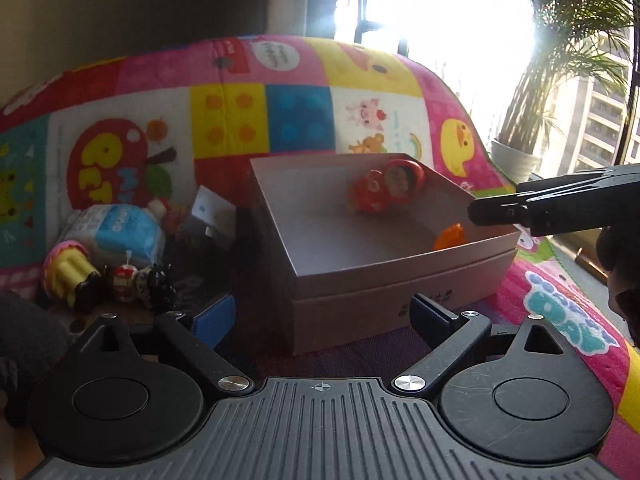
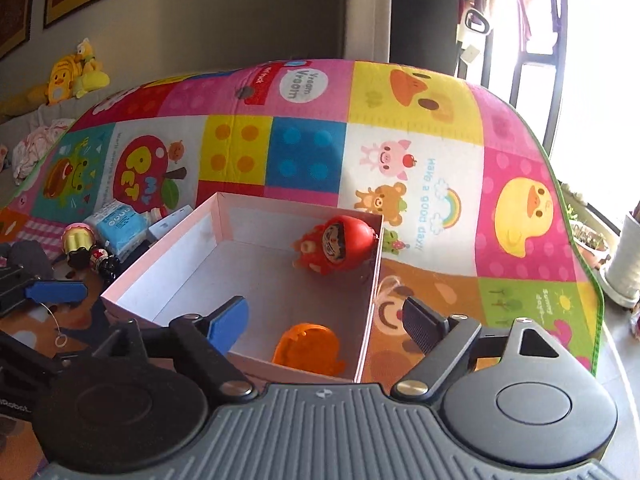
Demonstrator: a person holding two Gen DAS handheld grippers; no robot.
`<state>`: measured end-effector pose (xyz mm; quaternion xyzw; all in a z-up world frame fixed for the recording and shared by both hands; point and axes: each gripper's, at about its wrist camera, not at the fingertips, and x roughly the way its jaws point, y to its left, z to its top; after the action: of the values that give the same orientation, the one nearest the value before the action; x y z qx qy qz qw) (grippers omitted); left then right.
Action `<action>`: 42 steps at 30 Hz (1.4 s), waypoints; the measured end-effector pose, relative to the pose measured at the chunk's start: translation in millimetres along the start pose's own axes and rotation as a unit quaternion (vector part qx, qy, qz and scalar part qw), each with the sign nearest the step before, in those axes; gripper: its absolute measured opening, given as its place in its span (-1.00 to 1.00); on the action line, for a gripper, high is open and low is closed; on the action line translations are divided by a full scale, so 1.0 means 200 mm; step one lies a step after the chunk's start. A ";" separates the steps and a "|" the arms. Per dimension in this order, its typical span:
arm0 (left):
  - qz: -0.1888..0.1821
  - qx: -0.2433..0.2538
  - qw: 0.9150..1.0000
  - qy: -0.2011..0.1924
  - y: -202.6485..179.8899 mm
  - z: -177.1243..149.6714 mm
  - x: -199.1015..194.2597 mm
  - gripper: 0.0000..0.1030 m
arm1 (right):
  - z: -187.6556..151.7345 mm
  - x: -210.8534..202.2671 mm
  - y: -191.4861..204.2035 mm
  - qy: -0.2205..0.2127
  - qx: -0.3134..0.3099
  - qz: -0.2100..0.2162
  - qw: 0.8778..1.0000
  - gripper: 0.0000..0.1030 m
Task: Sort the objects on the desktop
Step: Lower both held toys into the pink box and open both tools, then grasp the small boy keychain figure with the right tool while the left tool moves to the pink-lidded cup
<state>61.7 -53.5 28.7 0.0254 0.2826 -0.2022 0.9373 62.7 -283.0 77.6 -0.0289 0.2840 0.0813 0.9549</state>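
An open cardboard box (image 1: 400, 276) (image 2: 176, 236) sits on the colourful play mat. Inside it lie a red daruma doll (image 1: 402, 180) (image 2: 346, 240), a red figure (image 2: 312, 254) leaning on the doll, and an orange toy (image 1: 450, 238) (image 2: 306, 346). My left gripper (image 1: 324, 316) stands open in front of the box's near wall, nothing between its fingers. My right gripper (image 2: 324, 326) is open over the box's near corner, above the orange toy and not touching it. Left of the box lies a heap of small toys (image 1: 120, 264) (image 2: 96, 248).
The heap holds a blue-and-white pack (image 1: 124, 232), a pink-and-yellow cupcake toy (image 1: 68, 276), black figurines (image 1: 156, 284) and a white card (image 1: 212, 208). The right gripper's fingers (image 1: 520, 208) reach in over the box's right rim. A potted palm (image 1: 516, 160) stands by the window.
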 end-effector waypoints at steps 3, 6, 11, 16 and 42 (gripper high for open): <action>-0.014 -0.016 1.000 0.004 0.01 -0.02 0.03 0.89 | -0.03 0.01 -0.05 0.005 0.025 -0.003 1.000 0.65; -0.031 -0.032 0.999 0.004 0.02 -0.03 0.04 0.90 | -0.02 0.07 -0.08 0.023 0.042 0.002 0.999 0.65; -0.043 -0.043 0.998 0.004 0.02 -0.04 0.04 0.93 | -0.02 0.15 -0.03 0.045 0.058 0.034 0.997 0.64; -0.054 -0.058 0.997 -0.005 0.02 -0.04 0.05 0.93 | 0.03 0.21 0.06 0.022 0.041 0.030 0.998 0.64; 0.289 -0.253 0.917 -0.106 0.75 -0.27 -0.49 0.99 | 0.01 0.29 1.15 -0.042 -0.269 0.081 0.959 -0.07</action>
<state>18.3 129.1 27.0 -0.1534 0.2036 0.1545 0.9545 72.8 -48.7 44.7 -0.2579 0.2130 0.2333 0.9131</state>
